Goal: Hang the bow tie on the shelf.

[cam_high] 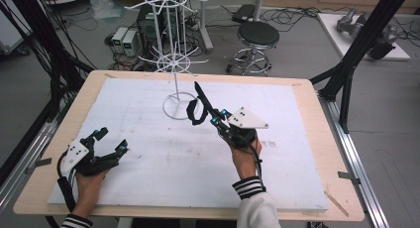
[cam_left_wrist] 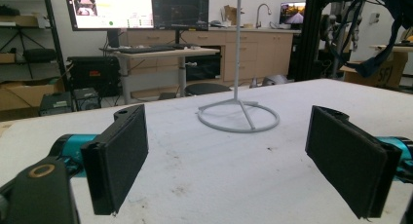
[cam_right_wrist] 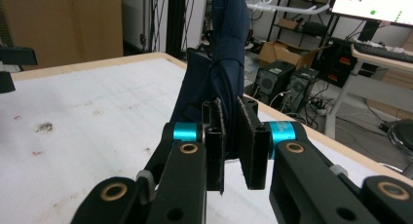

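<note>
1. The right gripper (cam_high: 216, 118) is held above the middle of the counter (cam_high: 307, 139), its jaws clenched on a dark navy strap (cam_high: 200, 105).
2. In the right gripper view the strap (cam_right_wrist: 224, 63) rises from between the pads (cam_right_wrist: 253, 141) as a knotted, twisted band, lifted off the white surface.
3. In the high view the strap's loop hangs just beside the ring base of a white wire rack (cam_high: 174, 64) standing at the counter's far middle.
4. The left gripper (cam_high: 110, 142) rests low at the near left corner, released, jaws wide apart and grasping nothing.
5. Its own view looks between the pads (cam_left_wrist: 122, 156) toward the rack's base (cam_left_wrist: 238, 118).
</note>
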